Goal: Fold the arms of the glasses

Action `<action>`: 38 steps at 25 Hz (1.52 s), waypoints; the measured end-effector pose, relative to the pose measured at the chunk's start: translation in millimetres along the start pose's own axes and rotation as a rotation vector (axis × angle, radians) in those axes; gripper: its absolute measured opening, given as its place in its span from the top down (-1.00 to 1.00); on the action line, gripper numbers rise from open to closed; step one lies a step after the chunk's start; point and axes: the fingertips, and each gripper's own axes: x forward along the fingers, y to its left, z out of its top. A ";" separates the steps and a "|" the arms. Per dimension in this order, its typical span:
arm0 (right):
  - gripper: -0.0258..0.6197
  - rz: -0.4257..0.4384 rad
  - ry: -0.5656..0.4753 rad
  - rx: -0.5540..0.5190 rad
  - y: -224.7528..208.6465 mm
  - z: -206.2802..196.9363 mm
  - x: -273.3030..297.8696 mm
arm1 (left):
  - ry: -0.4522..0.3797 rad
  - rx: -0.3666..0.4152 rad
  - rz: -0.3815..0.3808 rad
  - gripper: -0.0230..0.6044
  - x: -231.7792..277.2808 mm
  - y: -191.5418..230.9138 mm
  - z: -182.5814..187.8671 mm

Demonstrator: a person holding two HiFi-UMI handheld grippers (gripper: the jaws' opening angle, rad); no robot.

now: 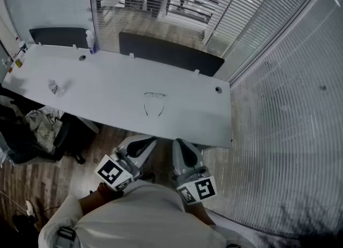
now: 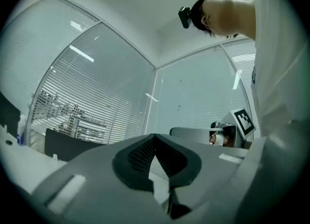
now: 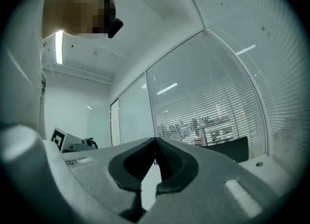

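The glasses (image 1: 154, 102) lie on the white table (image 1: 107, 97), thin-framed, lenses at the far side and both arms spread out towards me. Both grippers hang close to my body, below the table's near edge and well short of the glasses. The left gripper (image 1: 146, 142) is shut with nothing between its pads, and its own view shows the tips (image 2: 155, 136) meeting against the window. The right gripper (image 1: 177, 143) stands beside it, also shut and empty, with its tips (image 3: 156, 141) touching. Neither gripper view shows the glasses.
A small clear object (image 1: 53, 87) lies at the table's left, and a bottle (image 1: 90, 42) stands at its far edge. Dark panels (image 1: 169, 54) run behind the table. An office chair with clothes (image 1: 43, 129) sits at the left. Glass walls with blinds (image 1: 278, 81) close off the right.
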 end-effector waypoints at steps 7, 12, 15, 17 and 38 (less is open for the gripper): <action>0.92 -0.004 -0.009 0.011 -0.5 2.5 -0.1 | 0.011 -0.002 -0.002 0.92 0.1 0.5 2.9; 0.92 -0.004 -0.027 0.016 -0.9 4.7 -3.4 | 0.011 -0.011 0.010 0.92 -2.3 0.9 -0.1; 0.92 0.003 -0.048 0.043 -4.0 9.1 -5.4 | 0.016 -0.012 0.015 0.92 -0.1 0.8 -1.7; 0.92 0.005 -0.041 0.055 -6.1 7.8 -6.0 | 0.019 -0.013 0.017 0.92 1.0 0.3 -2.5; 0.92 0.015 -0.032 0.101 -67.6 -7.3 -29.1 | 0.071 -0.030 0.032 0.92 55.5 -21.4 -46.7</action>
